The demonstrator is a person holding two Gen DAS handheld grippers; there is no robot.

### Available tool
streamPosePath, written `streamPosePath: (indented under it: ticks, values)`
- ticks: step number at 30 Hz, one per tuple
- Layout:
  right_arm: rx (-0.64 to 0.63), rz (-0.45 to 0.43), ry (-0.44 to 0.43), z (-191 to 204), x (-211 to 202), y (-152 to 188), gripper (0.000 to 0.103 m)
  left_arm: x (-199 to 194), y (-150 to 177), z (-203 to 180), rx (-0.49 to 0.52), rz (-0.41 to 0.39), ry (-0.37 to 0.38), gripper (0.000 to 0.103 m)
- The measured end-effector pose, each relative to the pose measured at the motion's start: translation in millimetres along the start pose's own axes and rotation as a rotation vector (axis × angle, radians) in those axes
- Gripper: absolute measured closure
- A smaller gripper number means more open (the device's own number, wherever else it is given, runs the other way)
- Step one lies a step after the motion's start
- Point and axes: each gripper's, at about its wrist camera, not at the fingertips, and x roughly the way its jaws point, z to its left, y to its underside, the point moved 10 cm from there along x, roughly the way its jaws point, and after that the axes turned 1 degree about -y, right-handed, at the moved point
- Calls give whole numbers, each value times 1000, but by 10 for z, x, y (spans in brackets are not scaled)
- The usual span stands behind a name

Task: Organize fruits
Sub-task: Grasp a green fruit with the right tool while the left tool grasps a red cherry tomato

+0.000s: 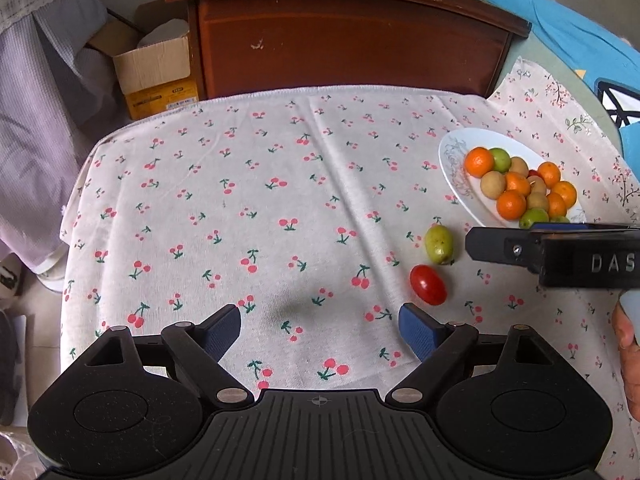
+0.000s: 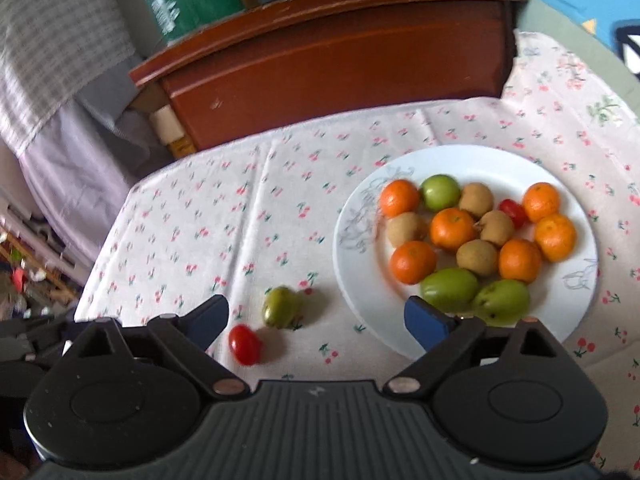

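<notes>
A white round ceramic plate [image 2: 472, 164] sits on the cherry-print cloth-covered table [image 2: 208, 232], right of centre. Small orange mandarins [image 2: 452, 229], tan round fruits [image 2: 478, 257] and green oval fruits [image 2: 450, 289] lie piled in it. Left of the plate, on the cloth, a lone green oval fruit [image 2: 280, 307] lies just behind a red cherry tomato [image 2: 245, 345]. A brown wooden cabinet [image 2: 332, 68] stands behind the table; an open cardboard box [image 1: 154, 68] stands to its left.

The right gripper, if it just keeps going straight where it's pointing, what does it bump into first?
Probably the cherry-print tablecloth, between the loose green fruit and the white plate. The right gripper is open and points downward at bare cloth; depth is hard to judge, so its right finger might clip the plate's rim.
</notes>
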Motion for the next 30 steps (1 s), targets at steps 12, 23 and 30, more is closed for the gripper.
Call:
streamPosePath:
  ticks: [12, 23, 30]
  values:
    - [-103, 3, -29, 222, 204, 51, 49, 54, 54, -13, -18, 5, 21, 14]
    - [-134, 23, -30, 276, 369, 96, 78, 29, -9, -149, 21, -41, 55, 15]
    - [-95, 0, -46, 217, 222, 17, 78, 19, -75, -398, 83, -104, 114, 17]
